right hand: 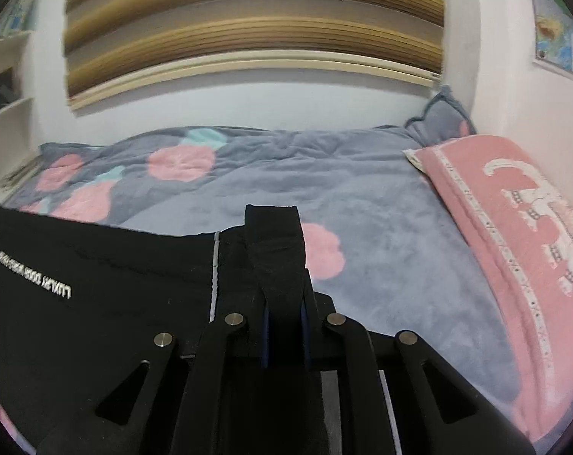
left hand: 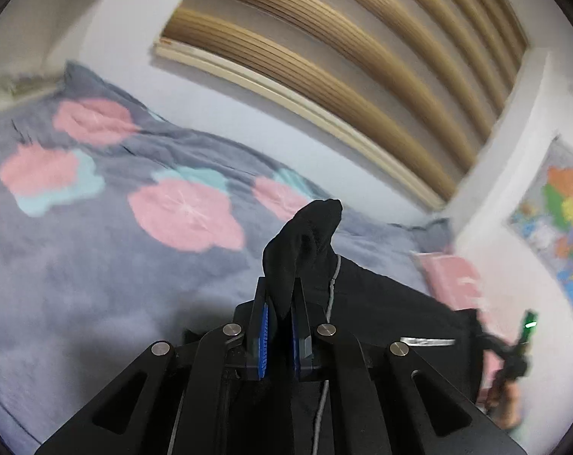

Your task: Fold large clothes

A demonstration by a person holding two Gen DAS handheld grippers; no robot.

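Note:
A large black garment (left hand: pixel 385 314) with a grey stripe and white lettering hangs stretched between both grippers above the bed. My left gripper (left hand: pixel 280 292) is shut on a bunched corner of it that sticks up past the fingertips. My right gripper (right hand: pixel 282 284) is shut on a folded black edge of the same garment (right hand: pixel 96 284), which spreads to the left with the lettering showing. In the left wrist view the right gripper (left hand: pixel 514 356) shows blurred at the far right.
The bed is covered by a grey blanket (left hand: pixel 96 265) with pink and teal blotches (right hand: pixel 218 197). A pink pillow (right hand: pixel 521 242) lies at the right by the wall. A slatted window blind (right hand: pixel 248 30) and a wall map (left hand: pixel 559 220) are behind.

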